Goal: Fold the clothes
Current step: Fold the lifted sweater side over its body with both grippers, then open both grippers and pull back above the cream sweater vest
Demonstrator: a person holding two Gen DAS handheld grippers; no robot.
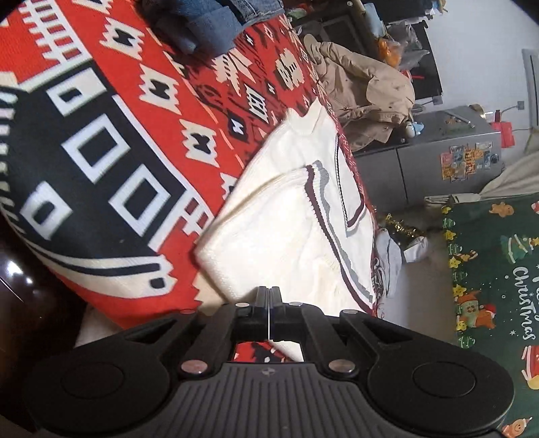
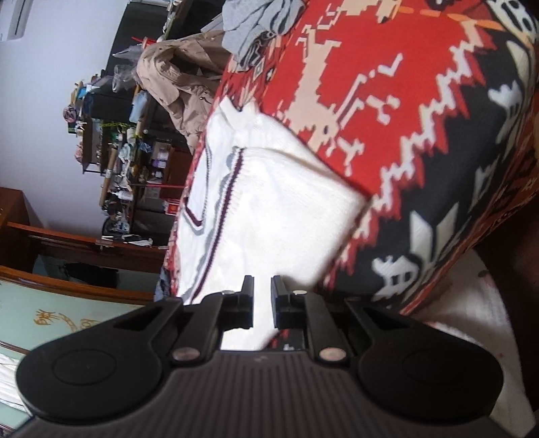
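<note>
A white knit sweater (image 1: 286, 219) with maroon and grey stripes lies folded on a red, black and white patterned blanket (image 1: 101, 151). My left gripper (image 1: 269, 290) is at the sweater's near edge, its jaws shut with only a hairline slit between them. No cloth is visibly pinched there. In the right wrist view the same sweater (image 2: 286, 209) lies on the blanket (image 2: 404, 101). My right gripper (image 2: 262, 283) hovers at its near end with a narrow gap between the fingers. White fabric shows through the gap, and the pads do not seem to press on it.
Folded blue jeans (image 1: 209, 23) sit at the blanket's far side. A beige jacket (image 1: 367, 91) is heaped beyond the sweater, near a grey cabinet (image 1: 438, 151). A green Christmas cloth (image 1: 498, 269) lies to the right. A grey garment (image 2: 259, 23) and wooden furniture (image 2: 84, 242) appear in the right view.
</note>
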